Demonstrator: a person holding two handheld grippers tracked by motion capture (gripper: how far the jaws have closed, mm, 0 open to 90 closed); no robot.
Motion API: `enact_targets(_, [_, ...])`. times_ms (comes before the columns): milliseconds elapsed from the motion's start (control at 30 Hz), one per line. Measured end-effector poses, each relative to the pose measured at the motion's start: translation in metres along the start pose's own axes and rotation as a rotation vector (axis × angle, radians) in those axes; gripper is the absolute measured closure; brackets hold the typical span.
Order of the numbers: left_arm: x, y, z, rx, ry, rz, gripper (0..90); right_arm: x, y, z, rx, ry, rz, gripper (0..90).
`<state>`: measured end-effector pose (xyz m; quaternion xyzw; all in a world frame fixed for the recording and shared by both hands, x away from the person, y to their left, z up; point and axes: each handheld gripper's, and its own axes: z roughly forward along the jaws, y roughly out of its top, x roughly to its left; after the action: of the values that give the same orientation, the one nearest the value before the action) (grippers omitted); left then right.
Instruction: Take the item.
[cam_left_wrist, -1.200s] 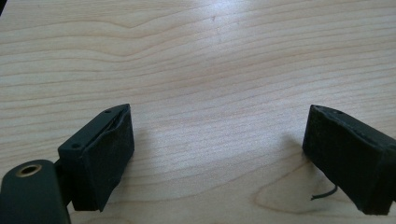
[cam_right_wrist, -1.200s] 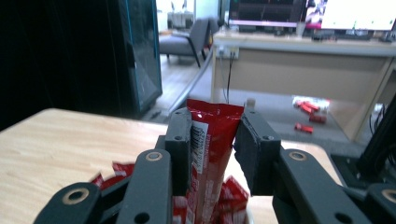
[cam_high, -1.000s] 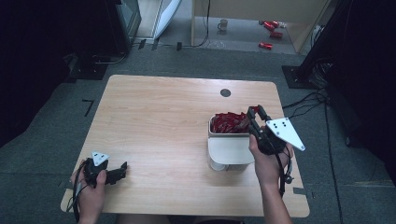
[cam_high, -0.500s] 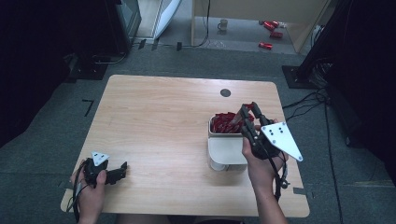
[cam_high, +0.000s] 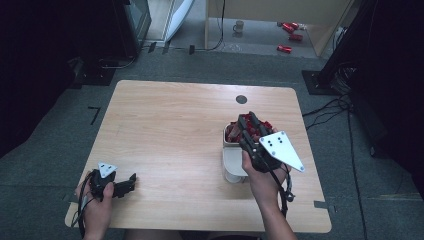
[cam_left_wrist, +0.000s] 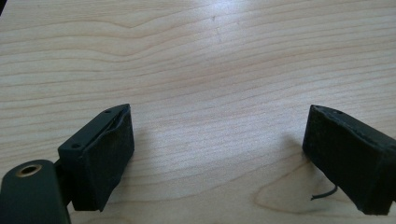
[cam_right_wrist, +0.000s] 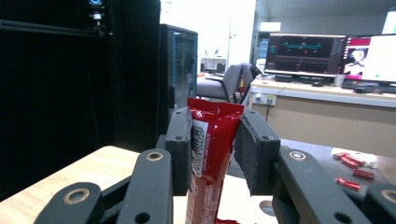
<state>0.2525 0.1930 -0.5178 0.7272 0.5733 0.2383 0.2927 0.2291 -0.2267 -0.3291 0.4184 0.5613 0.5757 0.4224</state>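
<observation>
Container: white box (cam_high: 234, 161) on the right half of the table (cam_high: 170, 135), standing upright, its open top filled with red packets (cam_high: 233, 131) heaped to the rim at the far end.
Contents: packets are shiny red wrappers, jumbled together; I cannot count them from the high view, since my right gripper covers part of the heap.
Right gripper: my right gripper (cam_high: 248, 121) hangs over the far end of the box, my hand (cam_high: 262, 177) behind it on the near side, the grey three-cornered plate facing up.
Right jaws: closed narrow on one red packet (cam_right_wrist: 210, 154); in the right gripper view both pads press its sides and it stands upright between them, its crimped top edge just above the pad tips, white printed label toward the left pad.
Held packet: it hangs down out of the bottom of the right gripper view, above the box.
Left gripper: my left gripper (cam_high: 131, 181) rests at the near left corner of the table, well apart from the box, pointing right.
Left jaws: wide apart, with bare wood grain between the two black pads (cam_left_wrist: 105, 158) in the left gripper view.
Floor: a few more red packets (cam_high: 290, 35) lie on the floor beyond the far edge of the table, near a mug (cam_high: 240, 25).
</observation>
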Motion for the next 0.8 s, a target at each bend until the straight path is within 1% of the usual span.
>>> enact_targets(67, [0.0,0.0,0.0,0.0,0.0,0.0,9.5,0.002,-0.001,0.001,0.004,0.008,0.0,68.7])
enact_targets(133, [0.0,0.0,0.0,0.0,0.0,0.0,9.5,0.008,-0.004,0.004,0.014,0.028,0.003,68.7])
enact_targets(333, [0.0,0.0,0.0,0.0,0.0,0.0,9.5,0.015,-0.012,0.006,0.031,0.047,0.011,68.7])
enact_targets(367, [0.0,0.0,0.0,0.0,0.0,-0.001,9.5,0.017,-0.015,0.007,0.039,0.055,0.013,68.7])
enact_targets(533, [0.0,0.0,0.0,0.0,0.001,0.002,9.5,0.024,-0.023,0.01,0.058,0.07,0.009,68.8])
enact_targets(733, [0.0,0.0,0.0,-0.002,0.001,0.0,9.5,0.038,-0.045,0.019,0.103,0.098,0.023,68.7])
enact_targets(767, [0.0,0.0,0.0,-0.002,0.001,0.0,9.5,0.038,-0.045,0.019,0.103,0.098,0.023,68.7])
enact_targets(800, [0.0,0.0,0.0,-0.002,0.002,0.0,9.5,0.043,-0.053,0.022,0.119,0.105,0.025,68.7])
